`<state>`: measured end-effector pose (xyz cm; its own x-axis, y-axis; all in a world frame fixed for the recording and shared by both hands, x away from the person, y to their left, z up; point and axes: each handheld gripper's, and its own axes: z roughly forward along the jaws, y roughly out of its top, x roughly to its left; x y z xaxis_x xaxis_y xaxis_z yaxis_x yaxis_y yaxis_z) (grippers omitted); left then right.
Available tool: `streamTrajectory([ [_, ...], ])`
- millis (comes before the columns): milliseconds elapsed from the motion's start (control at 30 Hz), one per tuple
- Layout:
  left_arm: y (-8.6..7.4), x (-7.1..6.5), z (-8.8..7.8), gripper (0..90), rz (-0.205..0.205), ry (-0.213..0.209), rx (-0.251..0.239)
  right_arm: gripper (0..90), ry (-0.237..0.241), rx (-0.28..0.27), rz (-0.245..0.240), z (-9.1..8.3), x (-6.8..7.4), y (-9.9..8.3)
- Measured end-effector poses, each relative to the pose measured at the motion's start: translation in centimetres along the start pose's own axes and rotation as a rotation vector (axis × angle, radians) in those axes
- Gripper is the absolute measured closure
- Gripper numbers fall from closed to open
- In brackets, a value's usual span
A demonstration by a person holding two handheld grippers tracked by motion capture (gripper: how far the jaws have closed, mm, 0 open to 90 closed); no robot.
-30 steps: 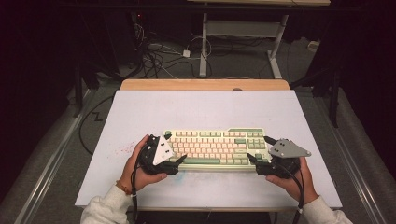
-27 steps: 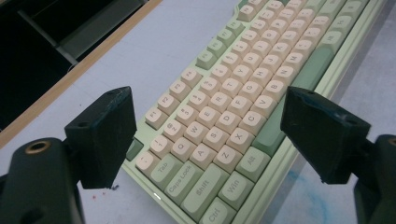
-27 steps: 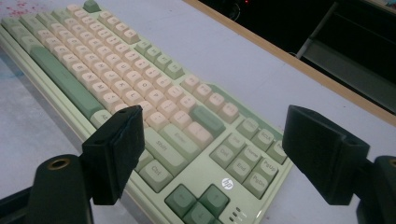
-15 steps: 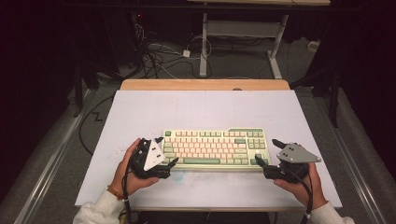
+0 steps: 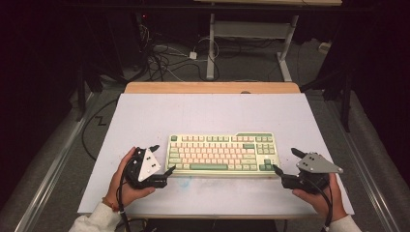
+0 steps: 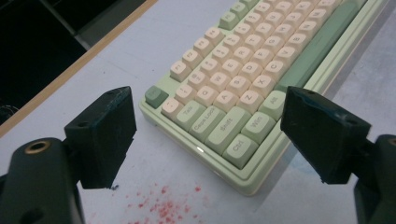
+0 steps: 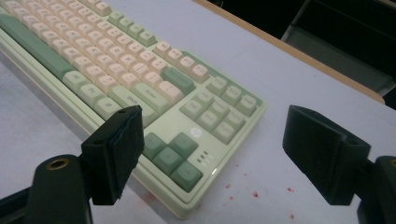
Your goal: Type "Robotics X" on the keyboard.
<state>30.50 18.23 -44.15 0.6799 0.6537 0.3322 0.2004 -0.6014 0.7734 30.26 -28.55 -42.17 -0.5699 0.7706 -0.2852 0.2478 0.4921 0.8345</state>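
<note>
Now we held both open grippers, left (image 5: 163, 158) and right (image 5: 283, 162), beside the keyboard (image 5: 222, 153); next we should grab its ends.

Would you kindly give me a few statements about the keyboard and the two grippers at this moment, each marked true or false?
1. The keyboard lies flat on the white table. True.
2. The left gripper is clamped on the keyboard. False: its jaws are open, just off the left end.
3. The right gripper has open jaws. True.
4. The space bar is red. False: it is green.
5. Red specks mark the table near the keyboard's corners. True.
</note>
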Motion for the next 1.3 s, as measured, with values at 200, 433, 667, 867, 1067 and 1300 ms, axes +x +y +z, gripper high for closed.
streamTrajectory([
  [200,-1.3,0.2,-0.2,16.9,-0.017,0.015,0.025,20.7,-0.012,0.017,0.015,-0.2,-0.3,-1.2],
  [433,-3.3,0.0,-0.6,16.9,-0.057,0.015,0.062,20.3,-0.019,0.027,0.031,-0.3,-0.1,-2.6],
  [667,-3.8,-0.2,-0.7,16.2,-0.048,0.013,0.069,18.6,-0.018,0.012,0.018,-0.4,0.4,-2.2],
  [867,-3.7,-0.3,-0.6,16.2,-0.040,0.009,0.068,18.4,-0.022,0.014,0.015,-0.5,0.6,-2.1],
  [1067,-3.8,-0.1,-0.7,16.2,-0.050,0.014,0.065,18.3,-0.022,0.015,0.014,-0.3,0.6,-2.1],
  [1300,-3.7,-0.1,-0.6,16.2,-0.048,0.009,0.068,18.0,-0.028,0.011,0.013,-0.5,0.5,-2.1],
])
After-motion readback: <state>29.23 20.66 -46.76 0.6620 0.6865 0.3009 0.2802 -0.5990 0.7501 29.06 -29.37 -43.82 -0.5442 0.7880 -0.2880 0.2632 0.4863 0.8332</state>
